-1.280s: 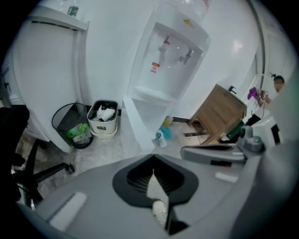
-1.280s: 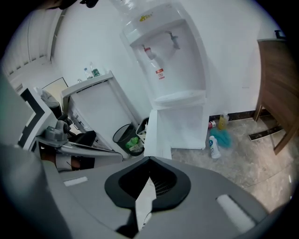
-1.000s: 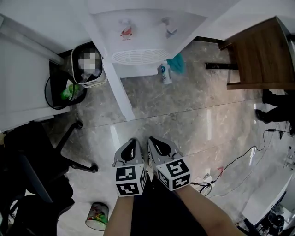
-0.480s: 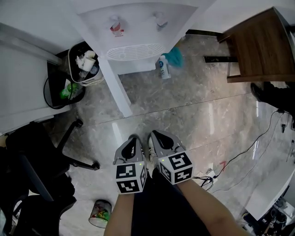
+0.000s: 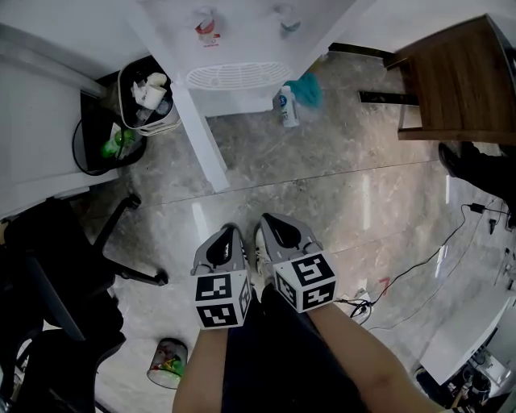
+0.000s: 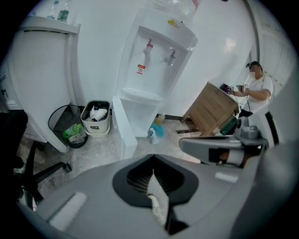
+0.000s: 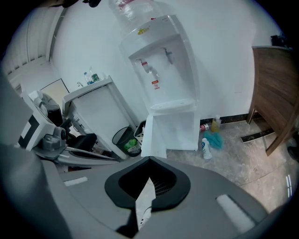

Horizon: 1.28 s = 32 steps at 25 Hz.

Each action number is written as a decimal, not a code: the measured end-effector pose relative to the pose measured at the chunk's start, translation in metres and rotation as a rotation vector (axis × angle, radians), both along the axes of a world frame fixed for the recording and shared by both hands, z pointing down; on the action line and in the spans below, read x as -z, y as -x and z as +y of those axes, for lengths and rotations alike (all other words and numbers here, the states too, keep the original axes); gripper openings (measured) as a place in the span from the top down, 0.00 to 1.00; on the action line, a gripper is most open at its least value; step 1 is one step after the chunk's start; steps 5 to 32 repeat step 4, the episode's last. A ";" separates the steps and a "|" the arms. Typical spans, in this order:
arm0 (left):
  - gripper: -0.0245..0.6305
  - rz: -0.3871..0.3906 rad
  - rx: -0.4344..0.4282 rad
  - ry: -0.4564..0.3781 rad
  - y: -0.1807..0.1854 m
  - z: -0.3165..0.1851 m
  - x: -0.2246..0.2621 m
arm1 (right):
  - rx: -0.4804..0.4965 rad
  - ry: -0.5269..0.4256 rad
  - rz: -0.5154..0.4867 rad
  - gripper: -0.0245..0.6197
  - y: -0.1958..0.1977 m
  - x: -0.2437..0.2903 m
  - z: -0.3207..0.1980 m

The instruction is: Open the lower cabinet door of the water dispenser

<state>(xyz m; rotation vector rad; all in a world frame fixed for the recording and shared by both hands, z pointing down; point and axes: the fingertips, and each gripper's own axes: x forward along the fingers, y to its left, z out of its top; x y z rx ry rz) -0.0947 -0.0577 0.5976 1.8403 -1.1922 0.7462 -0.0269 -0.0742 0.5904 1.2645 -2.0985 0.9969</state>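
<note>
The white water dispenser [image 5: 242,48] stands at the top of the head view, with a red tap [image 5: 205,24] and a blue tap [image 5: 289,18]. Its lower cabinet door [image 5: 201,141] stands swung out towards me, edge-on, and the cabinet's inside is hidden. Both grippers hang side by side close to my body, well short of the dispenser. The left gripper [image 5: 228,234] and the right gripper [image 5: 270,222] are shut and hold nothing. The left gripper view shows the dispenser [image 6: 154,70] and the door [image 6: 122,130] beyond the shut left gripper [image 6: 153,175]. The right gripper view shows the door [image 7: 154,135] past the shut right gripper [image 7: 148,182].
A white waste bin [image 5: 147,101] and a black wire basket [image 5: 101,141] stand left of the dispenser. A spray bottle [image 5: 284,109] and a teal cloth [image 5: 306,89] lie at its right. A wooden cabinet [image 5: 459,85], an office chair [image 5: 64,274] and floor cables [image 5: 387,290] flank me.
Both grippers stay shut and almost where they were. The head view has shifted a little, so the dispenser sits higher in the picture. The door stands as before.
</note>
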 end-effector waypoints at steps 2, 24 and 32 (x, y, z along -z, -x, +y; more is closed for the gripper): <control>0.95 -0.002 -0.002 -0.001 0.001 0.001 -0.001 | 0.003 -0.003 -0.001 0.97 0.002 0.000 0.000; 0.95 -0.004 -0.003 -0.001 0.002 0.002 -0.003 | 0.005 -0.006 -0.003 0.97 0.004 -0.001 0.000; 0.95 -0.004 -0.003 -0.001 0.002 0.002 -0.003 | 0.005 -0.006 -0.003 0.97 0.004 -0.001 0.000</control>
